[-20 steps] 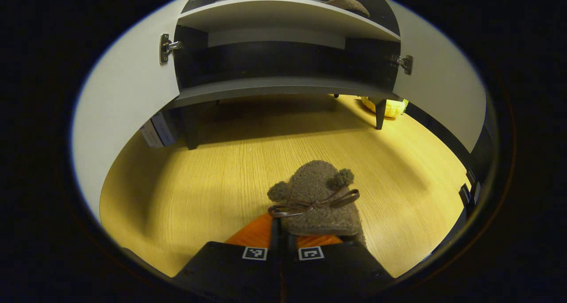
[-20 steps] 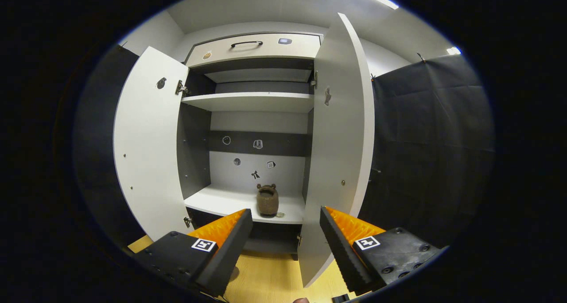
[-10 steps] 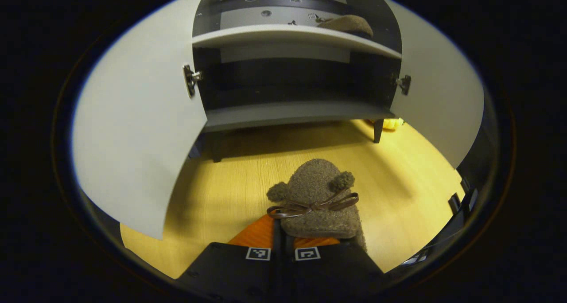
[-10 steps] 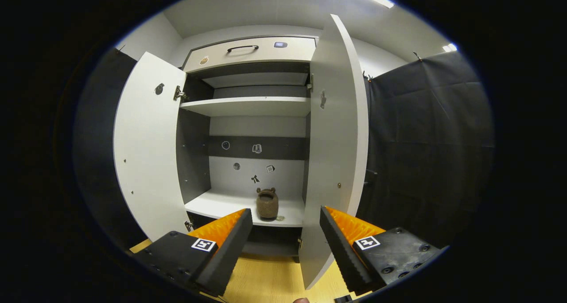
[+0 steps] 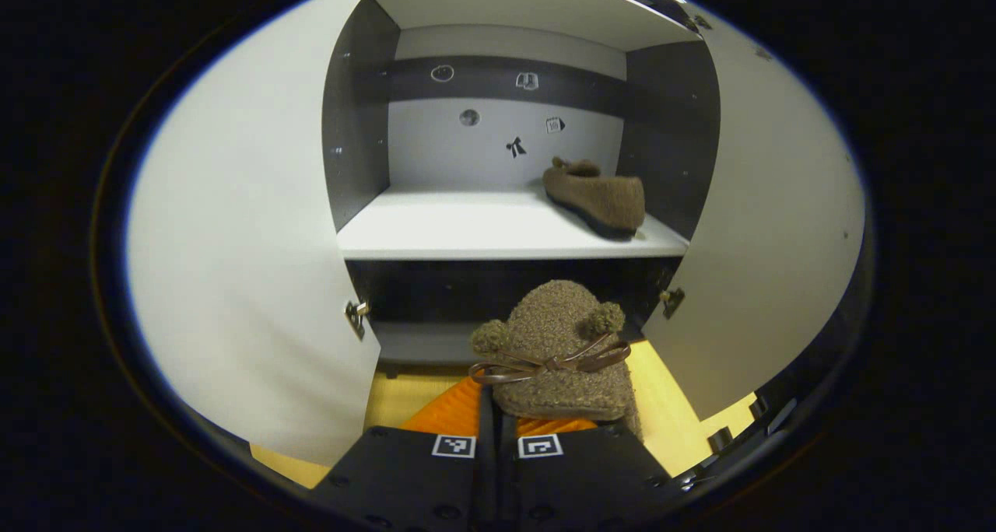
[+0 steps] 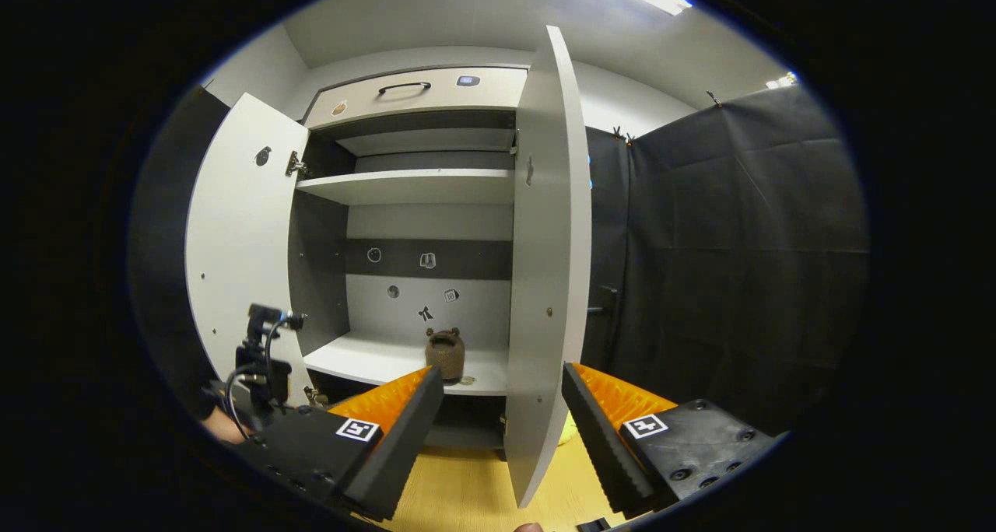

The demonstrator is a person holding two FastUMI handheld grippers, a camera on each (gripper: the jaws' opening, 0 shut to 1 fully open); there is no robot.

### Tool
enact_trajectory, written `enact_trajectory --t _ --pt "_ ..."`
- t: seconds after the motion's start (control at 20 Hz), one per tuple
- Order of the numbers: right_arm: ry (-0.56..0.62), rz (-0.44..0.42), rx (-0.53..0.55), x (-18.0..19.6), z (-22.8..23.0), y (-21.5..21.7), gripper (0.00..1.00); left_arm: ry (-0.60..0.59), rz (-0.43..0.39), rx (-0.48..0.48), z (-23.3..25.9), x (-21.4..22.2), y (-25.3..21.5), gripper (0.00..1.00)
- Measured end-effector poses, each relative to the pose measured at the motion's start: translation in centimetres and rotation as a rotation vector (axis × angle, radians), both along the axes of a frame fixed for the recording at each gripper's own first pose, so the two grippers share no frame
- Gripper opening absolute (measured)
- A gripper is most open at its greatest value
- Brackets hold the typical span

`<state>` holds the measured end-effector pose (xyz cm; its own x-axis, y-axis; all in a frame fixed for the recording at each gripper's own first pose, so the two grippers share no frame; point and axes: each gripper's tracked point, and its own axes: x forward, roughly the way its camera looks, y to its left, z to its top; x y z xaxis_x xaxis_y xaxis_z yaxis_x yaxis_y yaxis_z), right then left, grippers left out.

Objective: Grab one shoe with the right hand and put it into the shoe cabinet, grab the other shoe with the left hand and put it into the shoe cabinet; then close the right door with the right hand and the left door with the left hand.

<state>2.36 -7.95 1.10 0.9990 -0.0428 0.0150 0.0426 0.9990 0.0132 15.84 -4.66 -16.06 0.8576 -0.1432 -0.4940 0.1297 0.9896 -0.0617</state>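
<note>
My left gripper (image 5: 498, 419) is shut on a fuzzy brown slipper (image 5: 556, 353) with a ribbon bow and two pom-poms, held in the air in front of the open shoe cabinet (image 5: 354, 151). The other brown slipper (image 5: 597, 196) lies on the white middle shelf (image 5: 467, 232), toward the right; in the right gripper view the same slipper (image 6: 445, 353) rests on that shelf (image 6: 373, 358). My right gripper (image 6: 502, 423) stands open with nothing between its fingers, back from the cabinet. Both cabinet doors, left (image 6: 233, 236) and right (image 6: 548, 260), are swung open.
The other gripper's camera mount and cables (image 6: 261, 361) rise at the lower left of the right gripper view. A drawer with a dark handle (image 6: 405, 89) tops the cabinet. Wooden floor (image 6: 475, 489) lies below, and black cloth (image 6: 724, 267) hangs to the right.
My left gripper has risen with the slipper, from near the floor to the height of the middle shelf. The right gripper drifted slightly right, and the left gripper came into its view.
</note>
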Motion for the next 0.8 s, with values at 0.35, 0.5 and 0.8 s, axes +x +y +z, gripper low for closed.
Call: enact_trajectory --t 0.35,0.5,0.8 --pt "-0.011 -0.005 0.042 -0.4 -0.3 -1.5 0.98 -0.111 0.062 -0.017 10.1 10.0 -0.2 0.05" --pt "-0.034 -0.014 0.034 -0.6 0.0 -2.7 0.98 -0.134 0.118 -0.005 11.7 15.7 1.0 0.05" --pt "-0.028 -0.035 0.019 -0.6 -0.4 -4.7 0.98 -0.072 0.177 0.053 9.3 24.0 2.3 0.05"
